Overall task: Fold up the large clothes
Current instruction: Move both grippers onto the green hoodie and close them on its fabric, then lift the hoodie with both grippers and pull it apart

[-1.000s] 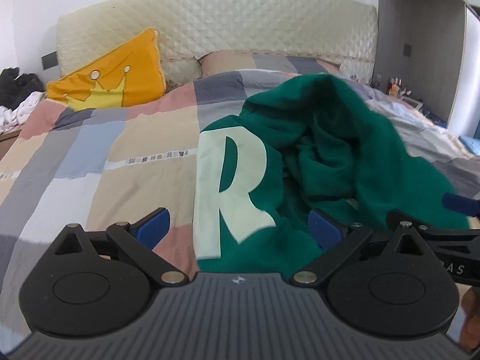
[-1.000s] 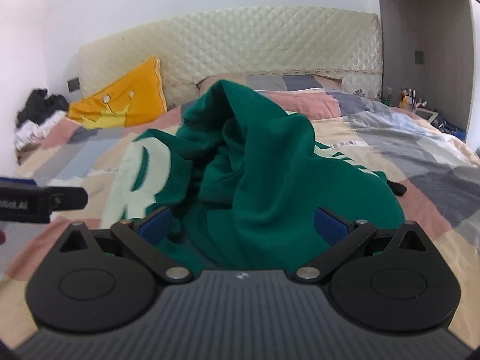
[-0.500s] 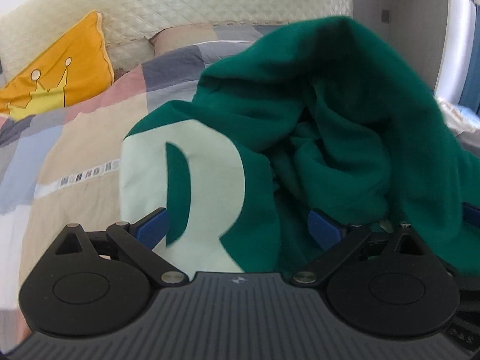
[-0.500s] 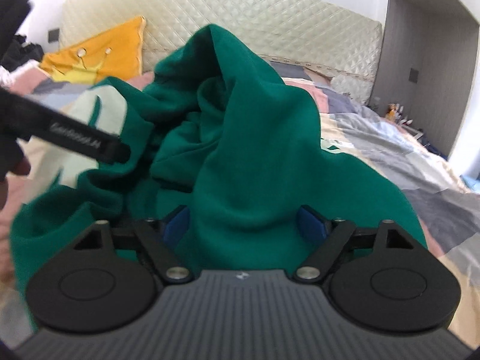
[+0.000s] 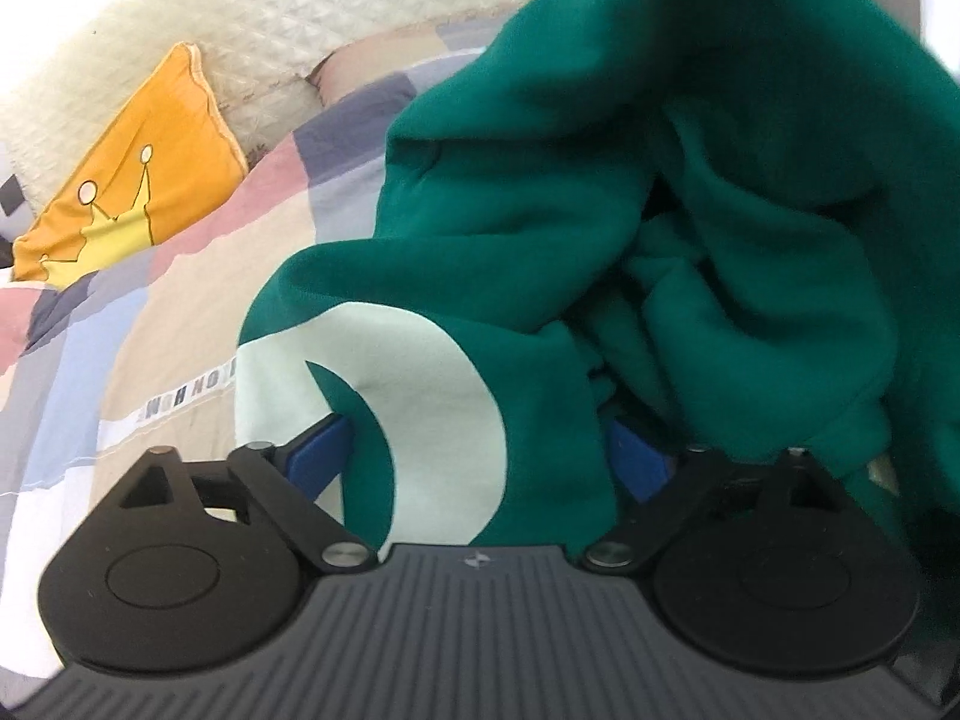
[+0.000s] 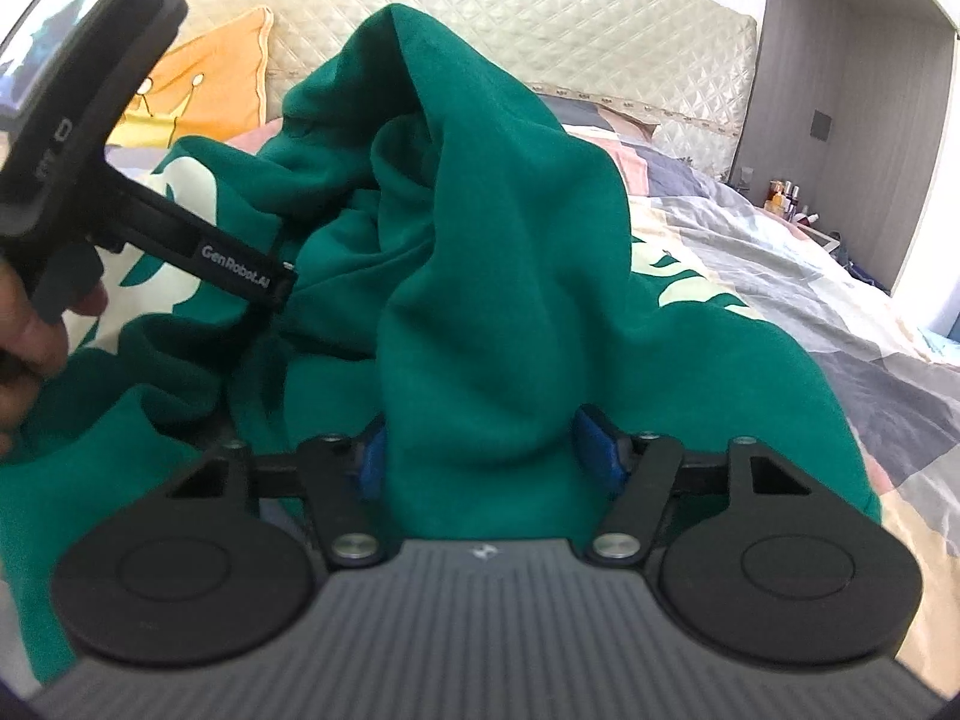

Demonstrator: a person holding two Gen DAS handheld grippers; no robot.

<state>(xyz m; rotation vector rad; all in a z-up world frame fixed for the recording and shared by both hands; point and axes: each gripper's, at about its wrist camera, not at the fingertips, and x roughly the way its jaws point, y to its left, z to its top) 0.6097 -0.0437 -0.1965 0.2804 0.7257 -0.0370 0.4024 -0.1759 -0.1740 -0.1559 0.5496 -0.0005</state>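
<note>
A dark green sweatshirt [image 5: 540, 210] with a big pale letter lies heaped on the bed, one fold standing up as a peak [image 6: 510, 300]. My left gripper [image 5: 477, 459] is pushed into its near edge. Its jaws are closing, and the lettered cloth fills the gap between the blue pads. My right gripper [image 6: 483, 453] straddles the foot of the upright fold, its jaws closing with both pads against the bunched cloth. In the right wrist view the left gripper's finger [image 6: 240, 264] reaches into the cloth from the left, held by a hand [image 6: 30, 330].
A patchwork quilt [image 5: 180, 300] covers the bed. An orange crown pillow [image 5: 138, 180] leans on the quilted cream headboard [image 6: 600, 48]. At the far right stand small bottles [image 6: 786, 198] beside a grey wardrobe [image 6: 840, 120].
The left gripper has moved forward and down into the sweatshirt, which now fills its view. The right jaws have narrowed around the green fold.
</note>
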